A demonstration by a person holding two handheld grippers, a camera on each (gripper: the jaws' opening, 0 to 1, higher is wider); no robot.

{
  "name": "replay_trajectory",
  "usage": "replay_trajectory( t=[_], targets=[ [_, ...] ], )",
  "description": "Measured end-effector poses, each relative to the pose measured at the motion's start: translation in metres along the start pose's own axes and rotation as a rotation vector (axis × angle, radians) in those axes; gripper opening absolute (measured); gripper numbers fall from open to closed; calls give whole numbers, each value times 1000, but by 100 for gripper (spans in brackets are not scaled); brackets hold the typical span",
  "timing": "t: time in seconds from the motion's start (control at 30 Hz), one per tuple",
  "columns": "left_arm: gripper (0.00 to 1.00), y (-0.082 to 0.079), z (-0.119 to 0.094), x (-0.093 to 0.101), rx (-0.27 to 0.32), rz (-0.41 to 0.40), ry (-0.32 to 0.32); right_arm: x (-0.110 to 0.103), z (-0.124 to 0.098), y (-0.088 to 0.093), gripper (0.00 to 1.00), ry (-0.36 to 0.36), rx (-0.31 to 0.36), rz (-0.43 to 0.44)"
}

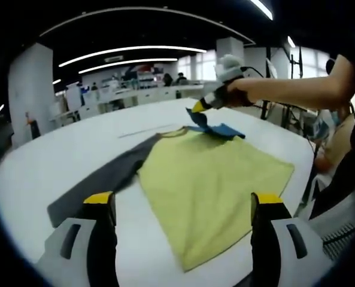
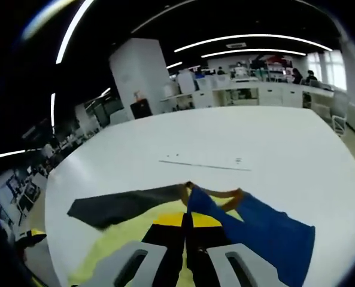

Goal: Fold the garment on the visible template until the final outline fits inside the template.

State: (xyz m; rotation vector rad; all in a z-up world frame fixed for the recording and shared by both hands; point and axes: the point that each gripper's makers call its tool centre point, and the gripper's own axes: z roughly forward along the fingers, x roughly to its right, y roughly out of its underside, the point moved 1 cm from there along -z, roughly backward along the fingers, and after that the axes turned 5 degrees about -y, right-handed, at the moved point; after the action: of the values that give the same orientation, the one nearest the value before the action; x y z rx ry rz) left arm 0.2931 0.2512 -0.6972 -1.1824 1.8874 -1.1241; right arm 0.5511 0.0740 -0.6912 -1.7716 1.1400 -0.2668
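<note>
Left gripper view showed the big white table (image 1: 57,161) first, with my shirt (image 1: 213,179) lying flat on it. The shirt had a yellow body, a gray sleeve (image 1: 105,176) stretched out to one side, and a blue sleeve (image 1: 222,128) at the far side. My left claw (image 1: 183,209) was wide open and held nothing; it hung near the bottom edge of the shirt. My right claw (image 1: 200,107) was clenched on the blue sleeve and held it up off the table. In the right gripper view, that claw (image 2: 185,230) had its two tips pressed together, with blue cloth (image 2: 267,236) hanging beside them.

I think the folding had only just begun. The gray sleeve (image 2: 123,206) was not folded in yet, and the body lay spread out. I think both sleeves and then the body were left to fold. A thin line with small marks (image 2: 204,163) showed on the table past the collar. It could be part of the template, but I could not tell.

Behind the table was a big room with long ceiling lights (image 1: 132,49), white pillars (image 2: 138,75) and desks (image 2: 255,89).
</note>
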Motion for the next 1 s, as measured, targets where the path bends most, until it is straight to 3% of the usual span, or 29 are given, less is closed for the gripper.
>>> replay_trajectory(
  t=[0.43,1.0],
  targets=[
    [90,15,-3,-13,-11,-14,-9,-31,24,2,0,-41,-42,-46],
    [89,14,-3,-8,-16,-23,-13,-62,44,10,0,-75,-95,-108]
  ],
)
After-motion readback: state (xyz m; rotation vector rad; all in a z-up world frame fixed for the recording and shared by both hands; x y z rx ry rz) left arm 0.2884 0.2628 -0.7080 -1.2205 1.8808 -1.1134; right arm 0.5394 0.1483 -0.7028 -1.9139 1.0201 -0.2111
